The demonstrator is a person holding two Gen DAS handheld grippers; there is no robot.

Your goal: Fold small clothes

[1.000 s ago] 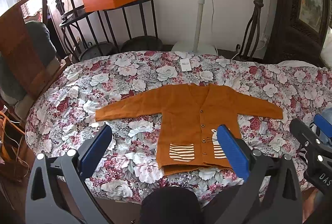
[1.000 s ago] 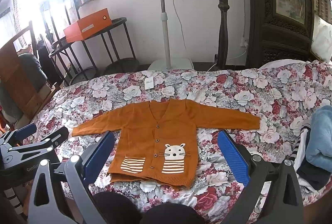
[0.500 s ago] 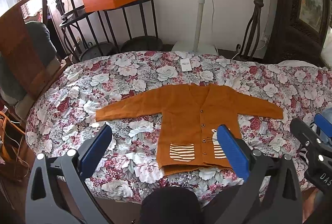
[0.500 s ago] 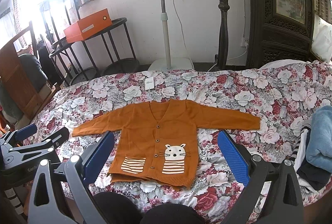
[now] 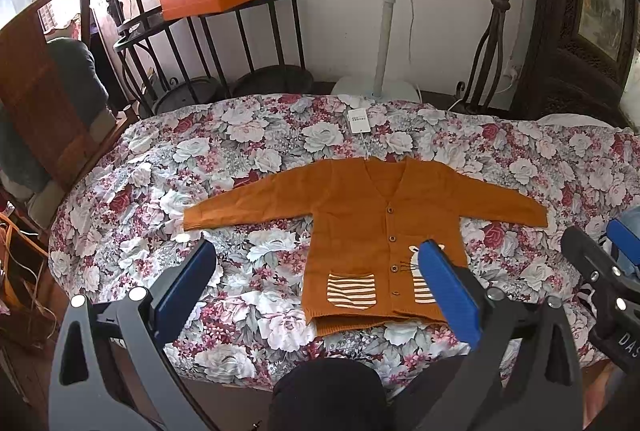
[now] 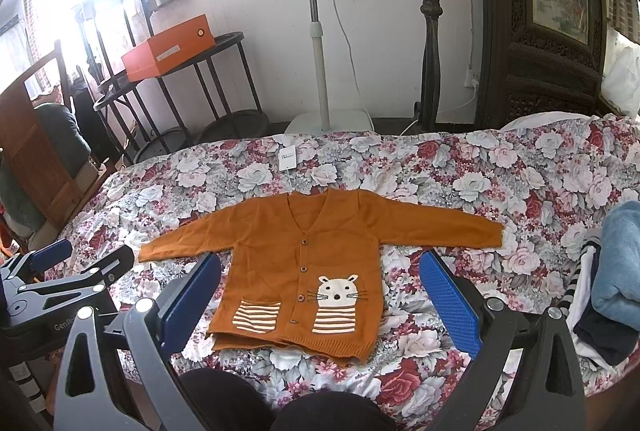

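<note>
With both tools hovering at the near edge of the bed (image 6: 540, 167), I see the cardigan (image 6: 320, 251) lying flat and face up on the floral cover, neck far, hem near, sleeves spread left and right. Its long axis runs sleeve to sleeve, across my view.

My left gripper (image 5: 316, 287) has its jaws wide apart and holds nothing; the cardigan lies ahead and to its right, so only the left cuff (image 5: 196, 221) sits close to its line. My right gripper (image 6: 320, 295) is equally spread and empty, and the body of the cardigan falls almost squarely between its blue pads (image 6: 448, 303) (the cat motif sits dead centre).

I judge each sleeve belongs to the tool on its own side, with the right one better centred for the hem. A pile of other clothes (image 6: 612, 279) waits at the right.
</note>
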